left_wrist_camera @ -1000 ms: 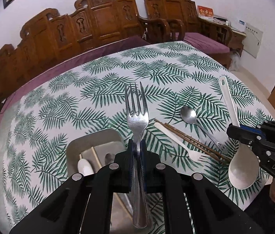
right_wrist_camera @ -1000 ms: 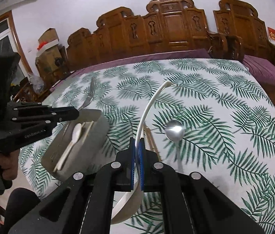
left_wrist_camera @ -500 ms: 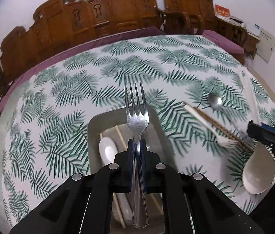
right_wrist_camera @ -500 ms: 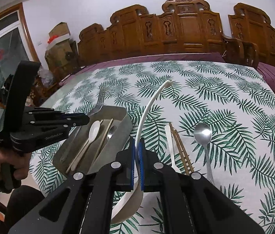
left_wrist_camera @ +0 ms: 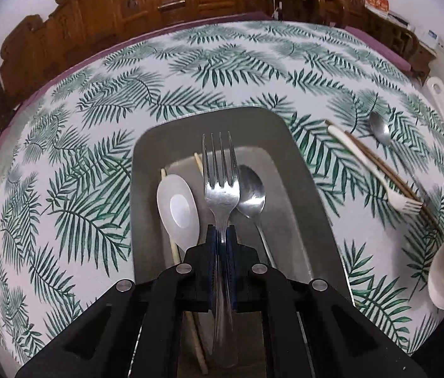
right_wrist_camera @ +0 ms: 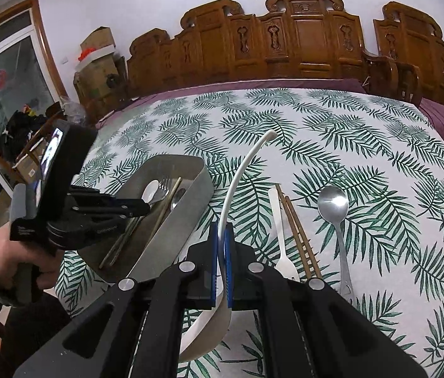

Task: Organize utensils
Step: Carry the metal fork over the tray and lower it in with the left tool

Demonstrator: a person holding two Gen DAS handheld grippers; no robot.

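Note:
My left gripper (left_wrist_camera: 222,236) is shut on the handle of a metal fork (left_wrist_camera: 221,173), and it hangs low over the grey metal tray (left_wrist_camera: 209,116). In the tray lie a white spoon (left_wrist_camera: 177,208), a metal spoon (left_wrist_camera: 251,192) and pale chopsticks (left_wrist_camera: 199,163). My right gripper (right_wrist_camera: 221,230) is shut on the thin handle of a white ladle (right_wrist_camera: 240,173), whose bowl hangs below the jaws. In the right wrist view the left gripper (right_wrist_camera: 140,208) reaches into the tray (right_wrist_camera: 190,195) from the left.
On the palm-leaf tablecloth (right_wrist_camera: 363,132) right of the tray lie a white plastic fork (right_wrist_camera: 277,220), brown chopsticks (right_wrist_camera: 297,233) and a metal spoon (right_wrist_camera: 333,203). A person's hand (right_wrist_camera: 4,252) grips the left tool. Carved wooden chairs (right_wrist_camera: 300,34) line the far side.
The left gripper has come down and moved over the tray with the fork, so the tray now fills the middle of its view. The right gripper has shifted a little with the ladle.

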